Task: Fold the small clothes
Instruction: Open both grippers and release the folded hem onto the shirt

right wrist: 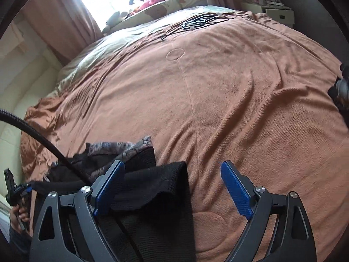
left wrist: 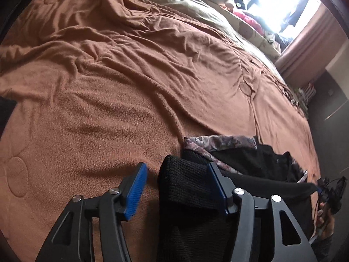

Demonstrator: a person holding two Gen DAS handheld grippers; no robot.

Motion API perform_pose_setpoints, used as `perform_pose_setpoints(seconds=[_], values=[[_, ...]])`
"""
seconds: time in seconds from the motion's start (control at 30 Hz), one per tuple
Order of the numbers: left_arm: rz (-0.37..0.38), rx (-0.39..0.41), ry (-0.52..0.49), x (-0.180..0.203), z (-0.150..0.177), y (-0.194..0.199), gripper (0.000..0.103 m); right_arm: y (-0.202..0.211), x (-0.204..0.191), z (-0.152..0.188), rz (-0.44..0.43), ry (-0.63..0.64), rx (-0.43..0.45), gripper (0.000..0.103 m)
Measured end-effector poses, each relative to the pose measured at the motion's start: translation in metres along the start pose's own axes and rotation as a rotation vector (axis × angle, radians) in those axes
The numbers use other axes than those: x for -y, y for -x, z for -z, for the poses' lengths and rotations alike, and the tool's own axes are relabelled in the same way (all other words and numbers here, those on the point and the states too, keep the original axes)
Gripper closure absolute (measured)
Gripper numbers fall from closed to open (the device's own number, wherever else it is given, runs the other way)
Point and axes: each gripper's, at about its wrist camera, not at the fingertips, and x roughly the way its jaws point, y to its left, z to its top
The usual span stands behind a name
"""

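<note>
In the left wrist view a black knit garment (left wrist: 187, 187) lies on the brown blanket (left wrist: 109, 109) of a bed, at the near edge of the picture; its weave is coarse and ribbed, and its far end is folded over into a thick rounded edge. Just behind it and to the right sits a loose heap of other clothes (left wrist: 250, 152), dark fabric mixed with a grey and mauve flowered piece. The left claw (left wrist: 176, 188) stands released, its blue pads well apart: the right pad rests against the side of the black garment, while the left pad hangs over bare blanket with a gap between it and the cloth, so nothing is pinched. At the far right edge a hand (left wrist: 325, 214) holds the other tool. In the right wrist view the same black knit garment (right wrist: 161, 187) lies at the lower left of the brown blanket (right wrist: 240, 109), its folded end pointing away from the camera, and the heap of clothes (right wrist: 113, 150) shows just behind it to the left, the flowered piece on top. The right claw (right wrist: 174, 191) is spread wide and grips nothing: its left pad sits over the edge of the black garment, whether touching I cannot tell, and its right pad hangs above the bare blanket well clear of the cloth. A black cable (right wrist: 43, 139) curves in from the left edge across the heap
</note>
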Motion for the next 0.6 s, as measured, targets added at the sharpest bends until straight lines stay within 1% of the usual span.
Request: perform_pose_setpoints(seconds=[0.13,0.2,0.23,0.3,0.4,0.47,0.53,0.6], values=[[-0.051,-0.056,-0.122,0.004,0.007,0.004,0.04,0.003,-0.011,0.01,0.048,0.128,-0.068,0.014],[-0.081,-0.07,-0.176,0.007,0.011,0.006,0.036,0.005,-0.018,0.014,0.065,0.179,-0.097,0.014],[-0.101,-0.079,-0.208,0.009,0.013,0.007,0.031,0.005,-0.022,0.017,0.072,0.208,-0.114,0.014],[-0.124,-0.098,-0.271,0.015,0.019,0.008,0.029,0.005,-0.027,0.021,0.079,0.25,-0.143,0.014],[-0.147,-0.154,-0.35,0.022,0.029,0.001,0.028,0.001,-0.03,0.019,0.105,0.291,-0.167,0.014],[-0.194,-0.204,-0.396,0.026,0.036,-0.01,0.028,-0.002,-0.032,0.019,0.119,0.308,-0.186,0.014],[-0.244,-0.222,-0.437,0.03,0.041,-0.019,0.028,-0.01,-0.032,0.018,0.15,0.329,-0.205,0.014],[-0.255,-0.226,-0.45,0.032,0.041,-0.026,0.028,-0.02,-0.034,0.017,0.165,0.342,-0.217,0.014]])
